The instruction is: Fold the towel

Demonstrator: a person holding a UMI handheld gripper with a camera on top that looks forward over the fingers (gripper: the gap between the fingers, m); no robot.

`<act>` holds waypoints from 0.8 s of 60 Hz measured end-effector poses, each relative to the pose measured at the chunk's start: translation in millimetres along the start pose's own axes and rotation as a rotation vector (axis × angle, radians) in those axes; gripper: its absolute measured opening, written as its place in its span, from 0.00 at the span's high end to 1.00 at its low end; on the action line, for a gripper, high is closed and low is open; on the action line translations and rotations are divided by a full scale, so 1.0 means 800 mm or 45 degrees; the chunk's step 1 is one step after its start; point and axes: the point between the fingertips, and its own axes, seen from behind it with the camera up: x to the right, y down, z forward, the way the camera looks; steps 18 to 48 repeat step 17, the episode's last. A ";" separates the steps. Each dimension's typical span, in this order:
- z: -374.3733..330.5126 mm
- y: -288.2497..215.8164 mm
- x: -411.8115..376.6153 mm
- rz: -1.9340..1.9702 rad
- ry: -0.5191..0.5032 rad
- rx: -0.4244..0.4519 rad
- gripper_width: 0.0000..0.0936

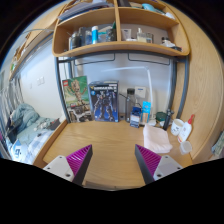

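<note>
The tool [113, 163] hung wide open, holding nothing, above a wooden counter [108, 140] beneath cluttered shelves [120, 47].

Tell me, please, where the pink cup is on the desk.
In the gripper view, the pink cup stands on the desk, just beyond the right finger of the open tool, with a white spray bottle to its right.

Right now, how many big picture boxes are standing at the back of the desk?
2. One box with greenish artwork stands toward the bed side; a blue-toned box stands upright right beside it, both against the wall beyond the open gripper. Clutter may hide others.
</note>
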 end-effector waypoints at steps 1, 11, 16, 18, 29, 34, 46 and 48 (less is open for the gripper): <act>-0.003 0.001 -0.001 -0.004 0.002 -0.003 0.07; -0.018 0.015 -0.009 -0.012 0.027 -0.003 0.07; -0.023 0.021 -0.014 -0.004 0.027 -0.006 0.07; -0.024 0.021 -0.014 -0.003 0.028 -0.006 0.07; -0.024 0.021 -0.014 -0.003 0.028 -0.006 0.07; -0.024 0.021 -0.014 -0.003 0.028 -0.006 0.07; -0.024 0.021 -0.014 -0.003 0.028 -0.006 0.07; -0.024 0.021 -0.014 -0.003 0.028 -0.006 0.07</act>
